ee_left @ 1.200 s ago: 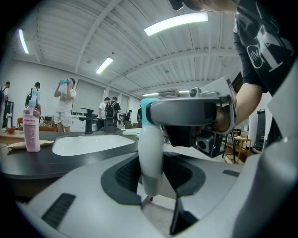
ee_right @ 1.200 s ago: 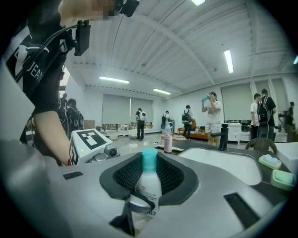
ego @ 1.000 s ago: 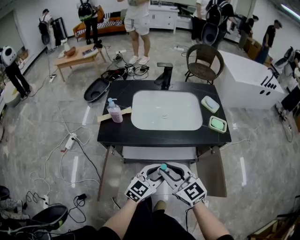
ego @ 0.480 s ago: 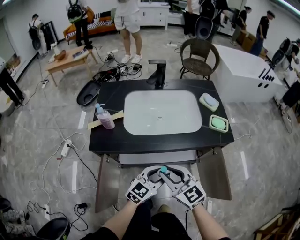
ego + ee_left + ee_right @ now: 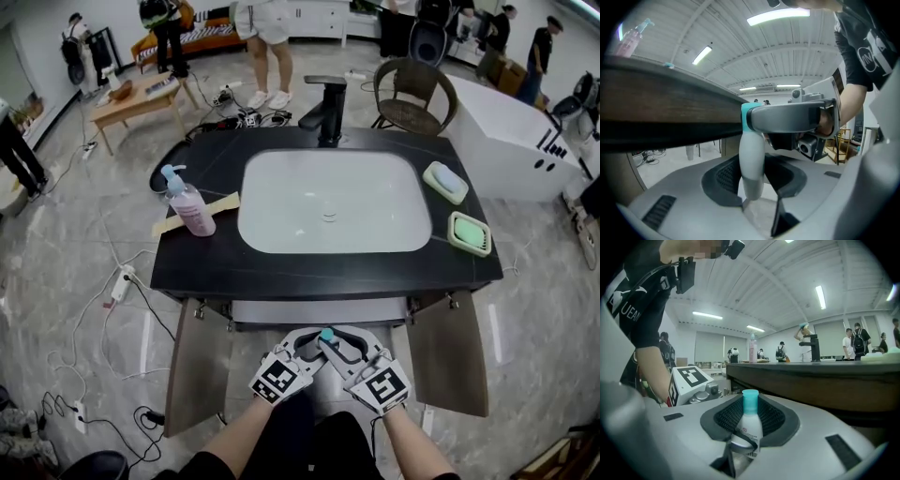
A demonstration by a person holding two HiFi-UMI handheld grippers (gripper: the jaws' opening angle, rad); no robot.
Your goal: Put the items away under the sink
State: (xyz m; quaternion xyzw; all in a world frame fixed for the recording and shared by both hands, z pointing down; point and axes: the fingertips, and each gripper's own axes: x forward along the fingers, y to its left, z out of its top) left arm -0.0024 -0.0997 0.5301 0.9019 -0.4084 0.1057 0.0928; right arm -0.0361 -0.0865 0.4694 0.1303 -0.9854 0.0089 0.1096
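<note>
A small white bottle with a teal cap (image 5: 326, 335) sits between my two grippers, low in the head view, in front of the open under-sink cabinet (image 5: 319, 312). My right gripper (image 5: 336, 349) is shut on the bottle's lower body (image 5: 747, 427), cap pointing away from the camera. My left gripper (image 5: 309, 345) meets it from the left. In the left gripper view the bottle (image 5: 752, 159) stands just ahead of the jaws (image 5: 759, 211), which show a gap between them. Both cabinet doors (image 5: 199, 366) hang open.
On the black counter (image 5: 216, 272) around the white basin (image 5: 328, 202) are a pink pump bottle (image 5: 190, 208), a wooden strip (image 5: 220, 208), two soap dishes (image 5: 444, 182) (image 5: 469, 233) and a black faucet (image 5: 325, 105). Cables (image 5: 122, 281) trail on the floor at left. People stand at the back.
The counter and open cabinet have come closer and larger in the head view. Both grippers keep the same pose around the bottle.
</note>
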